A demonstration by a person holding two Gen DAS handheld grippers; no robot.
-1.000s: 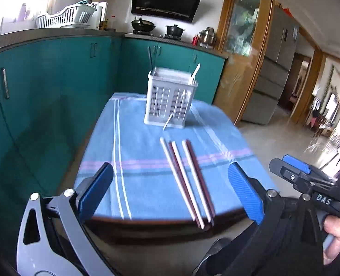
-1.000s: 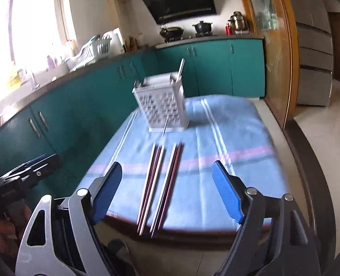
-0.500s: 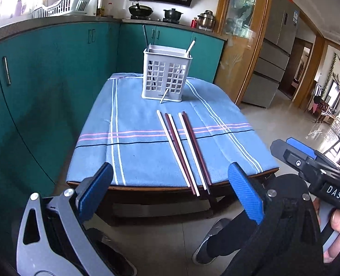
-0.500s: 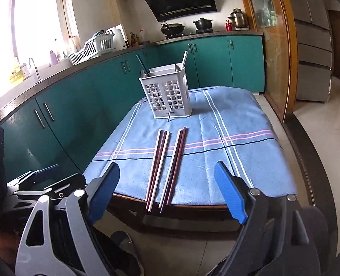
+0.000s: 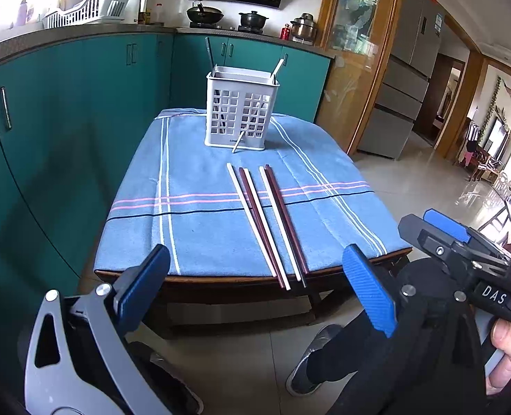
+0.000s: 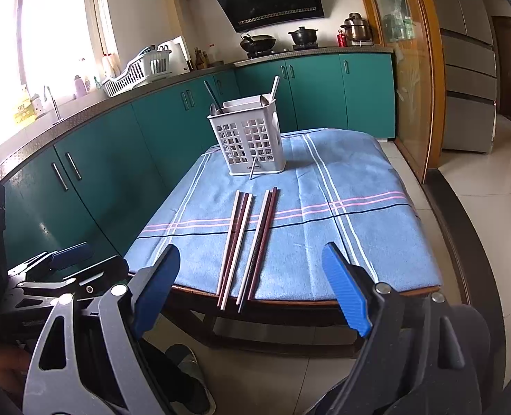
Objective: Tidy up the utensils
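Several long chopsticks, white and dark red, lie side by side on the blue striped cloth of a small table, their near ends over its front edge. A white slotted utensil holder stands behind them with a few utensils in it; one thin stick pokes out through its front near the base. My left gripper is open and empty, in front of and below the table edge. My right gripper is open and empty, likewise short of the table; it also shows in the left wrist view.
Teal kitchen cabinets run along the left and behind the table. A dish rack, pots on a stove, a refrigerator and a tiled floor surround it. The person's feet are below.
Both grippers have pulled back and down from the table, so the table edge and floor now show. The chopsticks and holder have not moved. Both stay open.
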